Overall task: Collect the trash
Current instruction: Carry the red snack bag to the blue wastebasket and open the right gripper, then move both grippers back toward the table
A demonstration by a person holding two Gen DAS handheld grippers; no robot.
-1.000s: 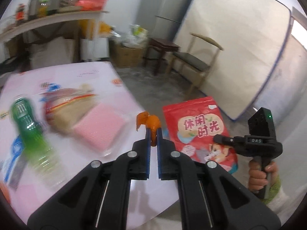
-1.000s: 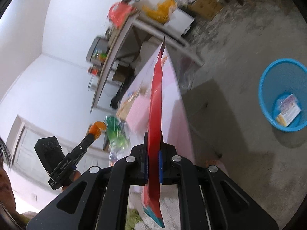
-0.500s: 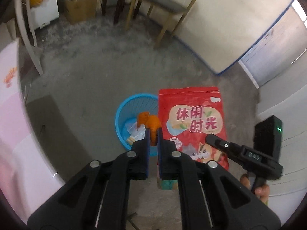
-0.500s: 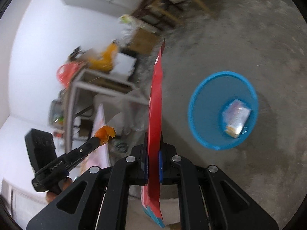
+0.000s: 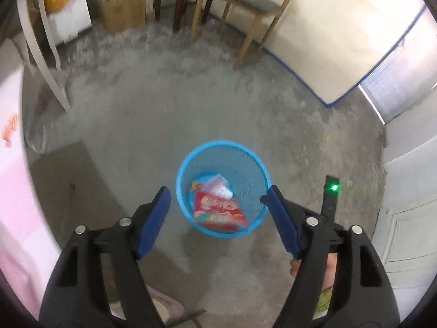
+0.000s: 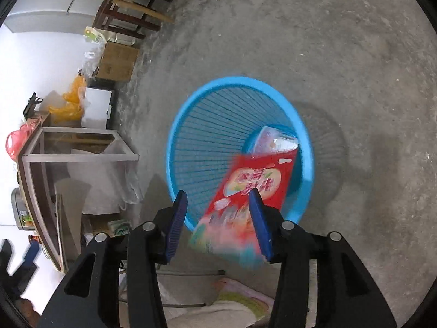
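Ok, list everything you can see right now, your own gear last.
bin: one, blue, on the floor below both tongs
snack bag: one, red, blurred, loose over the bin
clear wrapper: one, at the bin's bottom
chair: one, wooden, by the far wall
cardboard box: one, brown, on the floor
table: one, pink top, left edge
left tongs: open, just been opening, nothing between them
right tongs: open, just been opening, bag slipping out
hand: one, on the right grip

A lived-in home storeroom: bare concrete floor [image 5: 153, 114], wooden chair [image 5: 245, 5] beside a cardboard box [image 5: 123, 13], refrigerator [image 6: 52, 8] behind.
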